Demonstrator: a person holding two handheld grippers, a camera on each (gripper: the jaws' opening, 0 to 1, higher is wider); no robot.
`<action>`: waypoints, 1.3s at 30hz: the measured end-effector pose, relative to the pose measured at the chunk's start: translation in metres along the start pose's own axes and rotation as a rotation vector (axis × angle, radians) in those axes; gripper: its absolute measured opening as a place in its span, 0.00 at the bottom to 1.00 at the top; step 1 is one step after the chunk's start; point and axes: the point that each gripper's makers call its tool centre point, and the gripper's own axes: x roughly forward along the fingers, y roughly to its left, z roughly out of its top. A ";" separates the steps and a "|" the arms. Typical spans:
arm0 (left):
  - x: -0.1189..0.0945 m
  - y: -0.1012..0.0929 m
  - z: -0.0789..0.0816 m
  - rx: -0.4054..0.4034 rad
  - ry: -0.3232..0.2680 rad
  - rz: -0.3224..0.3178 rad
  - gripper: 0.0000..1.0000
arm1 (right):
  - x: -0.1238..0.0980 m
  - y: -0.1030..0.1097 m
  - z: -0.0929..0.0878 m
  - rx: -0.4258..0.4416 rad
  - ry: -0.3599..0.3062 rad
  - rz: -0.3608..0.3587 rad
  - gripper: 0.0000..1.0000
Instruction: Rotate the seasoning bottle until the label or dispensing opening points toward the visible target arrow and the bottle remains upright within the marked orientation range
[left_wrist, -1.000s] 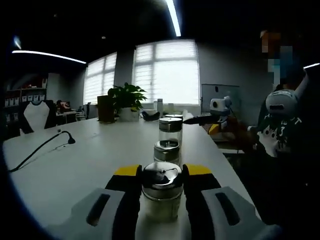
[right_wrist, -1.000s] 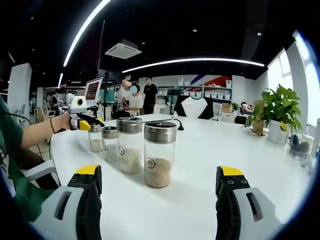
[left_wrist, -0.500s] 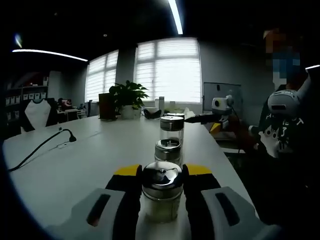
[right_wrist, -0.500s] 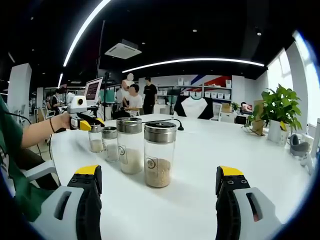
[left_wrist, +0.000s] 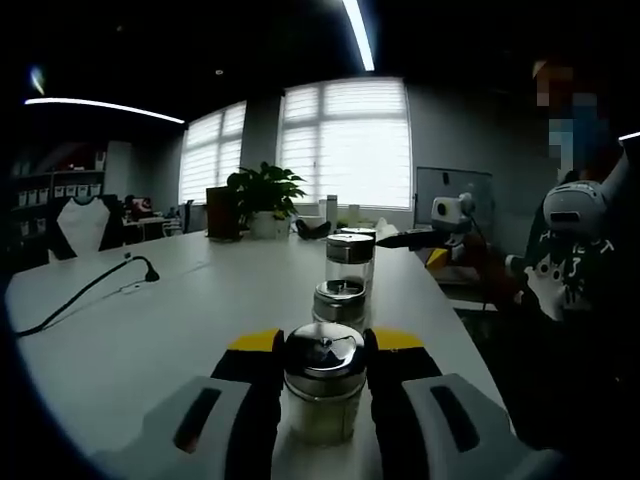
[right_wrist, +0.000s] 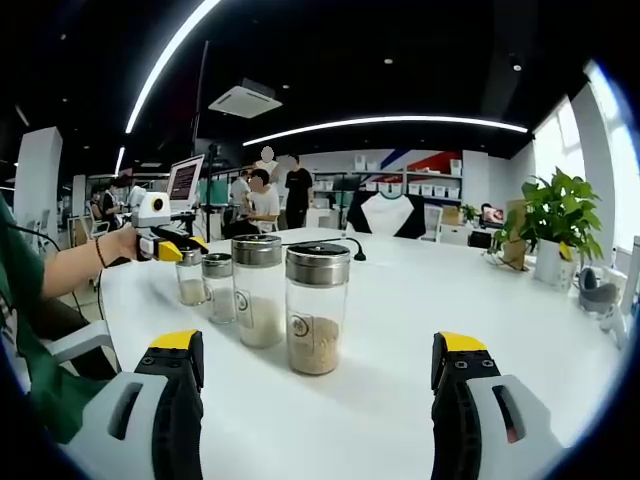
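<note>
The small seasoning bottle (left_wrist: 323, 390) stands upright on the white worktop (left_wrist: 160, 330), at the near end of a straight row of four glass jars with metal lids. The left claw (left_wrist: 322, 352) grips it: the yellow-tipped black jaws press against the glass on both sides, just below the shiny lid. In the right gripper view the same bottle (right_wrist: 191, 278) is the farthest of the row, with the left claw (right_wrist: 172, 246) around it and a person's hand (right_wrist: 122, 243) on the claw's handle.

Behind it in the left gripper view stands a second short jar (left_wrist: 339, 302), then a taller jar (left_wrist: 349, 262), with the fourth mostly hidden behind that. In the right gripper view the order is reversed: the nearest tall jar (right_wrist: 316, 308) holds a layer of brownish grains and carries a small round label, the next tall jar (right_wrist: 258, 290) holds pale grains, and a short jar (right_wrist: 219, 288) follows.

The right claw (right_wrist: 318, 385) hangs wide open above the worktop, holding nothing, its jaws well apart on either side of the nearest tall jar and short of it.

Farther off on the worktop lie a black cable (left_wrist: 85, 294) and a potted plant (left_wrist: 265, 198) near bright windows (left_wrist: 340, 145).
</note>
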 end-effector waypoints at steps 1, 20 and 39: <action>0.000 0.000 0.000 -0.004 0.000 0.003 0.34 | 0.000 0.000 0.000 0.000 0.000 0.000 0.97; 0.000 0.002 0.001 -0.009 -0.035 0.065 0.33 | 0.001 0.000 -0.001 0.002 0.005 0.003 0.97; 0.005 0.005 0.003 -0.015 -0.036 0.099 0.33 | 0.002 -0.002 0.000 0.001 0.004 0.003 0.97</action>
